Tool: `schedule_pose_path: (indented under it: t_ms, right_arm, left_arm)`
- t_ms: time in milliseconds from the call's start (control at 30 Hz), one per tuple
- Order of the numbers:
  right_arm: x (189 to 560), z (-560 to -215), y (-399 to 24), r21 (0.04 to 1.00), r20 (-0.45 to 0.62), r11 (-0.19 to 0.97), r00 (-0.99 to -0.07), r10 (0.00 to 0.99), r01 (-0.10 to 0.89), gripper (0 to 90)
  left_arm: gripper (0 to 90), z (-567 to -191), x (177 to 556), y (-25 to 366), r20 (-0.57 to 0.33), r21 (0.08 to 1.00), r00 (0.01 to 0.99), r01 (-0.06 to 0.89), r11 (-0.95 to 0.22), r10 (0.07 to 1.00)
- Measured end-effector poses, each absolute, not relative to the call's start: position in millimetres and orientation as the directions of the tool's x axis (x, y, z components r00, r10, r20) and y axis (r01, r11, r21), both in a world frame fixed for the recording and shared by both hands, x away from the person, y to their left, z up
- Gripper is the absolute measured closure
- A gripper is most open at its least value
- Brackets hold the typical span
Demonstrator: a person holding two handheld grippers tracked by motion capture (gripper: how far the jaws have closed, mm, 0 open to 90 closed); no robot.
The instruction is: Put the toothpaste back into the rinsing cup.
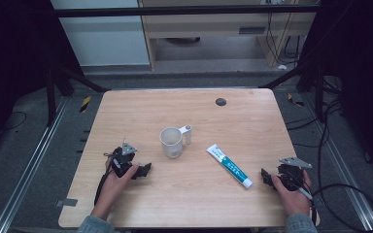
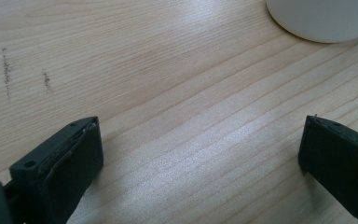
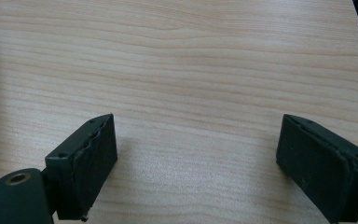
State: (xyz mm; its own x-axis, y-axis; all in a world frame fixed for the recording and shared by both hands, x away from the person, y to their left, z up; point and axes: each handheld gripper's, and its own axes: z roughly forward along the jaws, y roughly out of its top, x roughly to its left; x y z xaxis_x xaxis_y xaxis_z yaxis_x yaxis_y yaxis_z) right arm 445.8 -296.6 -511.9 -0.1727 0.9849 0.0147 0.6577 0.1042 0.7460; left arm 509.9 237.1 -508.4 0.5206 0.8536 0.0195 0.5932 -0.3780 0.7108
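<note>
Both grippers [image 1: 145, 170] [image 1: 266, 177] gape empty beside smooth cup [image 1: 171, 142] (flat tube [image 1: 229, 166] near).

- We see a light wooden table [image 1: 184, 194] with rounded corners.
- Near its middle stands our white mug [image 1: 171, 142], upright.
- Just right of the mug lies a toothpaste tube [image 1: 229, 166], set diagonally.
- A dark round spot [image 1: 220, 101] marks the far side.
- Both grippers rest near the front edge, well apart.

White mug [image 1: 171, 142] sits upright mid-table, handle poking toward 2 o'clock. White-and-blue toothpaste tube [image 1: 228, 165] lies flat at its 4 o'clock, cap end pointing to 4.
</note>
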Motion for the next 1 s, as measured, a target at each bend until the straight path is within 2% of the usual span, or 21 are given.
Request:
schedule_pose_path:
  t_ms: [367, 500, 567, 800, 1000]
  right_arm:
    - [453.7, -511.7, -292.0, 0.746, 0.013, 0.096, -0.158, 0.987, 0.659, 12.5]
    - [453.6, -508.5, -292.3, 0.738, 0.009, 0.105, -0.166, 0.986, 0.667, 20.5]
    - [453.1, -503.7, -290.8, 0.73, -0.002, 0.122, -0.177, 0.984, 0.672, 20.2]
    - [454.2, -462.6, -267.8, 0.702, -0.059, 0.238, -0.278, 0.959, 0.671, 20.7]
    - [462.9, -422.0, -239.5, 0.67, -0.076, 0.323, -0.372, 0.925, 0.668, 28.5]
  left_arm:
    - [0.0, -508.4, 511.0, 236.9, 0.018, 0.712, 0.518, 0.594, -0.375, 0.855]
    - [0.0, -508.4, 510.7, 236.9, 0.017, 0.712, 0.517, 0.595, -0.374, 0.856]
    - [0.0, -508.5, 510.7, 236.9, 0.017, 0.712, 0.517, 0.595, -0.373, 0.856]
    - [0.0, -508.4, 510.8, 237.0, 0.017, 0.712, 0.517, 0.595, -0.374, 0.856]
    - [0.0, -508.4, 510.6, 237.4, 0.016, 0.711, 0.52, 0.594, -0.375, 0.854]
